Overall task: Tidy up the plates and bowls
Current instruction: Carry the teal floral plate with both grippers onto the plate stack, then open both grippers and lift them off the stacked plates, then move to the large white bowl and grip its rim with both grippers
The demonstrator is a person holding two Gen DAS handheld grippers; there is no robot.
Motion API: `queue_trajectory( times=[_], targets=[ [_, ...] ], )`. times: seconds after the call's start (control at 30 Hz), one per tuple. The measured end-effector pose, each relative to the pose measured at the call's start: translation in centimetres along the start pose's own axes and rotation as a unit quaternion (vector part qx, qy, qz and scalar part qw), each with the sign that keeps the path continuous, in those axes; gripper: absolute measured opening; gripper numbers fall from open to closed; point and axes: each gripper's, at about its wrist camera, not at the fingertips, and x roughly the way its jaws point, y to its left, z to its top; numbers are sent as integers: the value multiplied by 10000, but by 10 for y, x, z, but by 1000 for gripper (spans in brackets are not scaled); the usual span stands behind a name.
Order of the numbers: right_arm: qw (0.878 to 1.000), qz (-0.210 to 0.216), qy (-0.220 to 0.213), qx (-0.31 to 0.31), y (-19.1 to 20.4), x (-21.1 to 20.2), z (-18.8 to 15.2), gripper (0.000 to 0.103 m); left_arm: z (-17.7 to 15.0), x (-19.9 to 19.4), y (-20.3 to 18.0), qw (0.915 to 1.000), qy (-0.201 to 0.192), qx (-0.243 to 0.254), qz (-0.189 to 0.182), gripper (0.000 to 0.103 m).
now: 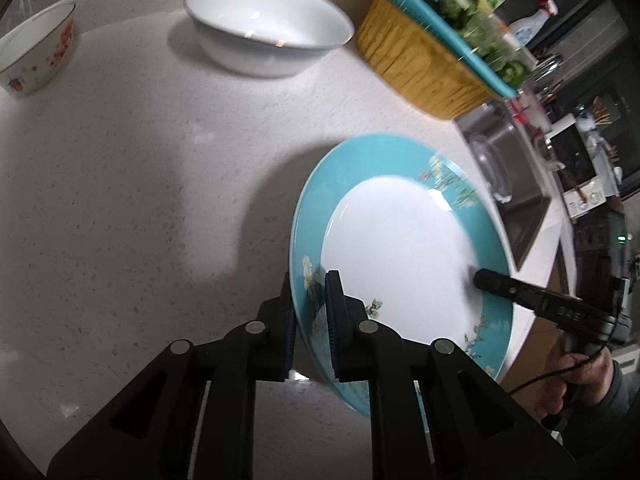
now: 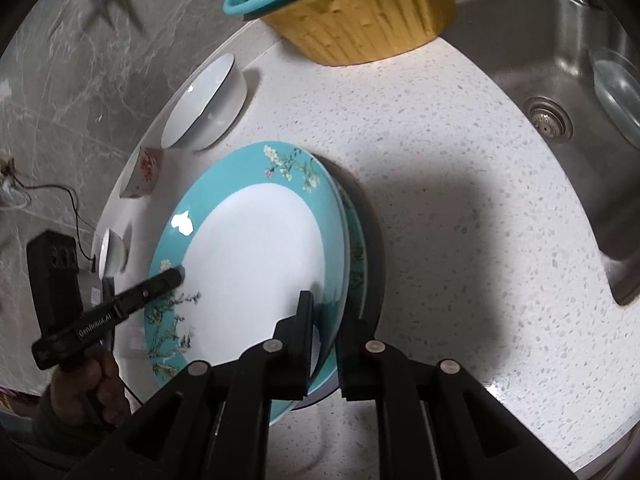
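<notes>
A teal-rimmed plate with a white centre and flower print is held tilted above the white counter. My left gripper is shut on its near rim. My right gripper is shut on the opposite rim of the same plate; its finger also shows in the left wrist view. In the right wrist view a second teal plate lies just under the held one. A large white bowl and a small red-flowered bowl stand at the back of the counter.
A yellow tub with a teal colander of greens stands by the steel sink. A glass bowl lies in the sink. Another small white bowl sits near the counter's left edge. Bottles and clutter line the far right.
</notes>
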Motion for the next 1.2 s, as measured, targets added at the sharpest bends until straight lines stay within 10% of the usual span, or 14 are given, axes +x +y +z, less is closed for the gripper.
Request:
queue_trajectory(
  times=[0.4,0.6,0.7,1.0,1.2],
  targets=[
    [9950,-848,-183,-488,27,0,-4,19,2,4,-1,9999,-75,102,-24,15],
    [9943,-923,-216,-484,32,1,-3,37,8,-16,13,9991,-419,-111,-9,52],
    [9953,-846,-211,-427,33,0,-2,49,18,-26,26,9982,-504,-334,-40,54],
    [9918,-849,-770,-574,61,-50,55,61,99,-64,59,9918,-1098,-463,462,56],
    [9873,-533,-1075,-1037,123,-9,132,66,177,-45,58,9899,-1147,-281,784,61]
  ],
)
